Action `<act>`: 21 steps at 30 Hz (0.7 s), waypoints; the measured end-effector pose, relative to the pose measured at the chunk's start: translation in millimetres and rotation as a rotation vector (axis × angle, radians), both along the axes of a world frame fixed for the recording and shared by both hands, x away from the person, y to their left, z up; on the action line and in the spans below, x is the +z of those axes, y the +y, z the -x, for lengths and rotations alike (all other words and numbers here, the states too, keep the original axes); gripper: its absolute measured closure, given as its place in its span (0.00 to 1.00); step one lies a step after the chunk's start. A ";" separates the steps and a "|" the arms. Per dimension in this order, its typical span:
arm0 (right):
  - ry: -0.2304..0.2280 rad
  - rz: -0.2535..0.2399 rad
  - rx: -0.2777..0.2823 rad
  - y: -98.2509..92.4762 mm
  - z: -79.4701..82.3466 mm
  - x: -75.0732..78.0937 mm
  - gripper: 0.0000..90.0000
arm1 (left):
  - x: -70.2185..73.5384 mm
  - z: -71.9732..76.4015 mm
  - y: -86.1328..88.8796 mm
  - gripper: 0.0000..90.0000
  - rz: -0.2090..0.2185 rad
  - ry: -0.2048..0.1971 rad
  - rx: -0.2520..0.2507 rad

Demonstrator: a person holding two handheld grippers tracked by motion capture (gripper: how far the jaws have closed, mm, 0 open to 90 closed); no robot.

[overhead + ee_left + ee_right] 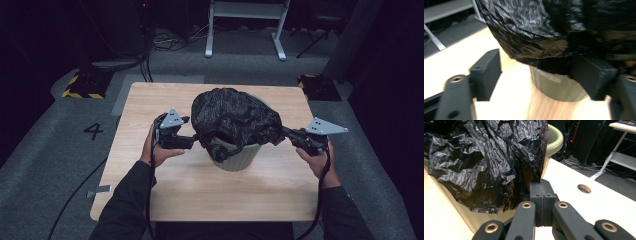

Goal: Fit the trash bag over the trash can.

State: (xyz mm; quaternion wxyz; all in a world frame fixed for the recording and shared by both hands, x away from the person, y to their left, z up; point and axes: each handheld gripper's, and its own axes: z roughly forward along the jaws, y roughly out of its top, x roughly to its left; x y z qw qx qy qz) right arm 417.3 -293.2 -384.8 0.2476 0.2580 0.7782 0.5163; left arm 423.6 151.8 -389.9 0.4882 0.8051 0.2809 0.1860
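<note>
A pale green bin stands mid-table with a crinkled black plastic bag bunched over its top and hanging down its sides. My left gripper sits at the bin's left side. In the left gripper view its jaws stand wide apart around the bag's lower edge and the bin's wall, not pressing on either. My right gripper is at the bin's right. Its jaws are shut on a fold of the bag, beside the bin's rim.
The wooden table has bare room in front of and beside the bin, and a round cable hole near the right gripper. A white desk frame, floor cables and yellow-black striped bases lie beyond the far edge.
</note>
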 end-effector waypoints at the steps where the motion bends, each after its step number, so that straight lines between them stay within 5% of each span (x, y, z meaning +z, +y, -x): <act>1: -0.005 -0.001 -0.005 -1.1 1.7 1.4 1.00 | 3.6 4.2 2.7 0.23 0.013 -0.010 0.001; 7: -0.028 -0.011 -0.007 -4.3 9.4 9.2 0.94 | 25.3 30.6 6.9 0.19 0.067 -0.079 -0.058; 10: -0.058 -0.013 -0.035 -3.8 15.6 16.9 0.75 | 39.7 43.2 3.9 0.18 0.078 -0.127 -0.077; 21: -0.134 -0.062 -0.027 -9.7 42.0 38.8 0.35 | 53.2 44.5 4.2 0.19 0.075 -0.143 -0.063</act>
